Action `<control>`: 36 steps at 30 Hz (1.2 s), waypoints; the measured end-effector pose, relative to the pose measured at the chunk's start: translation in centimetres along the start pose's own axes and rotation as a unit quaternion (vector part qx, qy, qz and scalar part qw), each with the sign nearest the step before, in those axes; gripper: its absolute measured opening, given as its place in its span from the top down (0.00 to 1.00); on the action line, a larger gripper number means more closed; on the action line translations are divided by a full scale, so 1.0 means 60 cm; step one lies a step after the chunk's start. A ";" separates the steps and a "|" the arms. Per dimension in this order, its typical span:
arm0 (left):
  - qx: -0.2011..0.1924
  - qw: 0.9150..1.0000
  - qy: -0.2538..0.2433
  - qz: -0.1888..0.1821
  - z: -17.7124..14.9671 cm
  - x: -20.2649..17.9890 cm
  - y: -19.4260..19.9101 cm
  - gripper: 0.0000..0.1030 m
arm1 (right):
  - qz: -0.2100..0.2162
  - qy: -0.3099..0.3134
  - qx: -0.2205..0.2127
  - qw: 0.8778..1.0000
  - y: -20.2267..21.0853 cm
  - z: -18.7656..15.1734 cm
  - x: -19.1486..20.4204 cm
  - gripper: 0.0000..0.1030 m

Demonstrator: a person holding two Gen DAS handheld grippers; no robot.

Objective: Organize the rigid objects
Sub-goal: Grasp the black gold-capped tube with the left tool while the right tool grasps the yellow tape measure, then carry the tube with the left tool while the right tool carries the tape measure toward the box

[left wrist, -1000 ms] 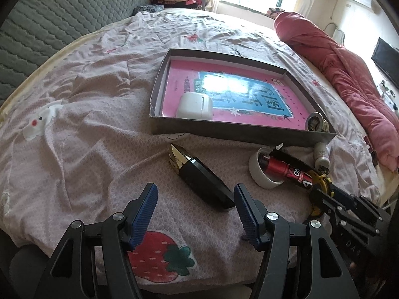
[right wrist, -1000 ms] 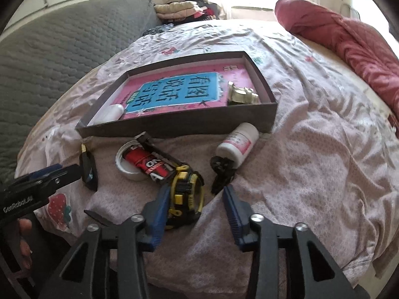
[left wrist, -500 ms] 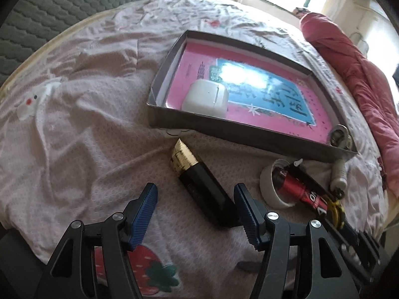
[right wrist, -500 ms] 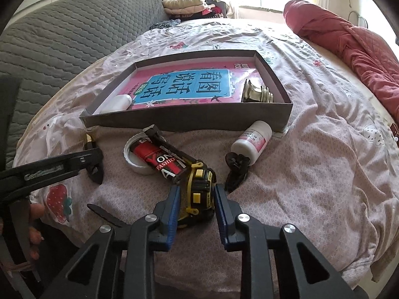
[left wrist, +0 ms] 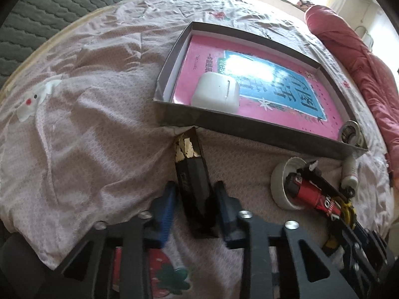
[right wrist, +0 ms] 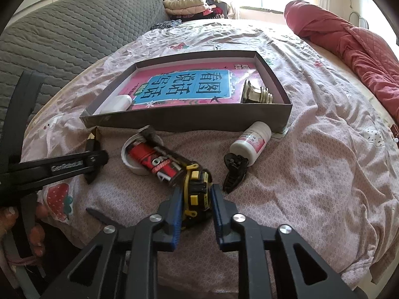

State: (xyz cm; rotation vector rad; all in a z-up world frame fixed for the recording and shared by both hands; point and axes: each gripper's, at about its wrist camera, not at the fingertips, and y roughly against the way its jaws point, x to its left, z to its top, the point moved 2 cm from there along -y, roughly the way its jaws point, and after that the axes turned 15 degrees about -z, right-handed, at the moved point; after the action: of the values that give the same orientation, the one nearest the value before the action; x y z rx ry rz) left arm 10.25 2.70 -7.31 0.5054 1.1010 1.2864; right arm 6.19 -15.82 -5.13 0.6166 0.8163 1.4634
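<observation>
A pink patterned bedsheet [right wrist: 311,149] covers the bed and carries a shallow grey box [right wrist: 189,120] with a white case [left wrist: 215,94] in its near left corner. Outside its near wall, the left gripper [left wrist: 194,199] is closing around a black-and-gold box [left wrist: 193,174], pads seemingly touching it. The right gripper [right wrist: 195,199] is clamped on a yellow tape measure [right wrist: 195,186].

pill bottle [left wrist: 350,172] mostly hidden, left gripper [left wrist: 194,205] blurred — motion
</observation>
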 end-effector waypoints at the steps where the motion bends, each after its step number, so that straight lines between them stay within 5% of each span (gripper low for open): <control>1: 0.002 1.000 0.000 -0.005 -0.001 0.005 0.003 0.76 | 0.000 0.000 0.000 1.000 0.000 0.000 0.001 0.81; 9: -0.007 0.997 0.005 -0.074 -0.009 0.031 0.032 0.77 | 0.018 -0.011 -0.004 1.000 0.007 0.000 -0.010 0.82; 36: -0.061 0.991 -0.037 -0.111 -0.006 -0.007 0.097 0.78 | 0.035 -0.046 -0.077 0.995 0.063 0.019 -0.036 0.82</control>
State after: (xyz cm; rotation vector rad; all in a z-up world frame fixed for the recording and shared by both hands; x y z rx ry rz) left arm 7.09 3.78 -2.54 0.3267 0.9802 1.1220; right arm 4.94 -17.69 -1.20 0.5955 0.6096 1.5342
